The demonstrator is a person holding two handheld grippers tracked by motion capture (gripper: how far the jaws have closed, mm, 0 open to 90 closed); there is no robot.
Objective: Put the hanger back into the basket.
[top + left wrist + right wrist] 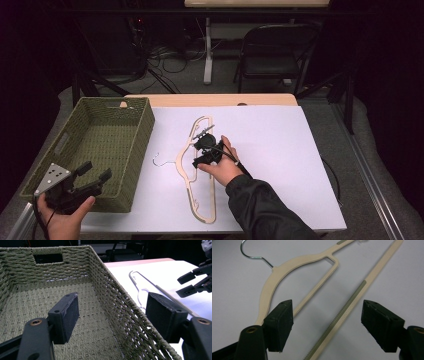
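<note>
Two grippers are in play, and we see both with their jaws apart and nothing between the pads. The right gripper [205, 150] hovers over the middle of the hanger [196, 165], which lies flat on the white sheet [280, 150] covering the counter [210, 99]. In the right gripper view its jaws straddle the hanger's bottom bar [348, 305], one pad [280, 323] over the curved shoulder and the other out over bare sheet; we cannot tell whether either pad touches the hanger, though they seem to float just above it. The hanger's metal hook [252, 252] points towards the basket [145, 125].

The left gripper [92, 177] rests in the person's left hand [62, 220] at the near corner of the green woven basket, at the counter's left side, well apart from the hanger. In the left gripper view its jaws stand on either side of the basket's right wall [120, 305], one pad [67, 315] over the inside and the other over the sheet. From there we also see the hook [136, 282] and the right gripper [193, 282] farther off.
</note>
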